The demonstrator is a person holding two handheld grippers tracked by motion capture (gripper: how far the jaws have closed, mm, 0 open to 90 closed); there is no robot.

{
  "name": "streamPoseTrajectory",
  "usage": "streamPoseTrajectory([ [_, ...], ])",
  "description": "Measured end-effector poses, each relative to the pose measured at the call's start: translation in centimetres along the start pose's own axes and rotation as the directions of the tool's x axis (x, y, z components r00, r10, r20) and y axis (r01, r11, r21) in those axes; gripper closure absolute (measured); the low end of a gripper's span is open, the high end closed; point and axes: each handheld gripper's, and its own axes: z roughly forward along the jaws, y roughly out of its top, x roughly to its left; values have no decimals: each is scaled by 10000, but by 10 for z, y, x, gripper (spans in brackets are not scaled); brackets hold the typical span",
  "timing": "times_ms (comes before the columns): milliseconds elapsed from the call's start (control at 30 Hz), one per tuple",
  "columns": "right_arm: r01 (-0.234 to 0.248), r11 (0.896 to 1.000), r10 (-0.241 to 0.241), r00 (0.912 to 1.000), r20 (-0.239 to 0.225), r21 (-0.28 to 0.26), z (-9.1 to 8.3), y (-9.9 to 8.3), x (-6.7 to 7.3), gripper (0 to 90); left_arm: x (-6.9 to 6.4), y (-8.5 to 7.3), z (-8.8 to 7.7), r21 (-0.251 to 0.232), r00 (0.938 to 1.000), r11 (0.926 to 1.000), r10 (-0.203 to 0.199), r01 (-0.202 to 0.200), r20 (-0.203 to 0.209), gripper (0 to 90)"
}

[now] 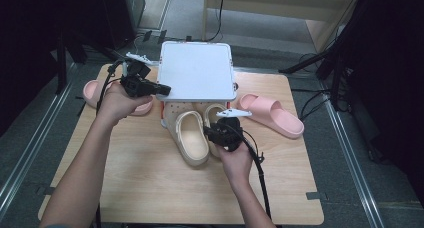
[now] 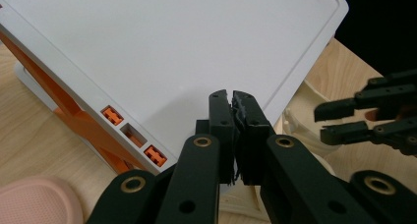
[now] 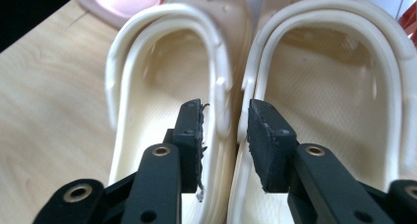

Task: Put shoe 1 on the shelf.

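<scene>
The pair of cream clogs (image 1: 195,133) lies side by side on the table (image 1: 150,188), toes tucked under the white rack (image 1: 197,70). The right gripper (image 3: 223,130) straddles the two touching inner walls, jaws apart, pads not yet pressing. The left gripper (image 2: 231,130), jaws closed on nothing, rests on the rack's top, seemingly steadying it. The step looks like grasping both clogs together; next, the jaws should pinch both walls.

even overhead light brightens the table (image 1: 150,188), surroundings fall dark, and both gripper views blur slightly up close.
</scene>
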Motion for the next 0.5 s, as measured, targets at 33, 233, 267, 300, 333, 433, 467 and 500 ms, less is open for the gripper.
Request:
streamPoseTrajectory([
  [33, 131, 9999, -131, 9999, -5, 14, -3, -2, 2, 706, 0, 0, 0, -1, 10000, 10000, 16, -16, -12, 873],
  [233, 878, 9959, -888, 9949, -469, -223, -25, -23, 15, 900, 0, 0, 0, -12, 10000, 10000, -18, 18, -34, 874],
  [267, 955, 9951, -968, 9935, -605, -240, -28, -28, 17, 900, 0, 0, 0, -6, 10000, 10000, -21, 21, -24, 874],
  [300, 1025, 9944, -1039, 9923, -679, -238, -29, -32, 19, 900, 0, 0, 0, -4, 10000, 10000, 15, -15, -56, 874],
  [333, 1090, 9940, -1096, 9910, -767, -115, -30, -39, 22, 900, 0, 0, 0, 22, 10000, 10000, 38, -37, -56, 874],
  [433, 1325, 9910, -1305, 9877, -856, 173, -29, -53, 29, 900, 0, 0, 0, -8, 10000, 10000, -6, 6, -22, 875],
  [467, 1389, 9900, -1363, 9872, -824, 263, -28, -57, 31, 900, 0, 0, 0, -20, 10000, 10000, -11, 11, -10, 875],
  [500, 1453, 9887, -1415, 9857, -915, 366, -27, -62, 33, 900, 0, 0, 0, -11, 10000, 10000, 6, -6, -17, 874],
])
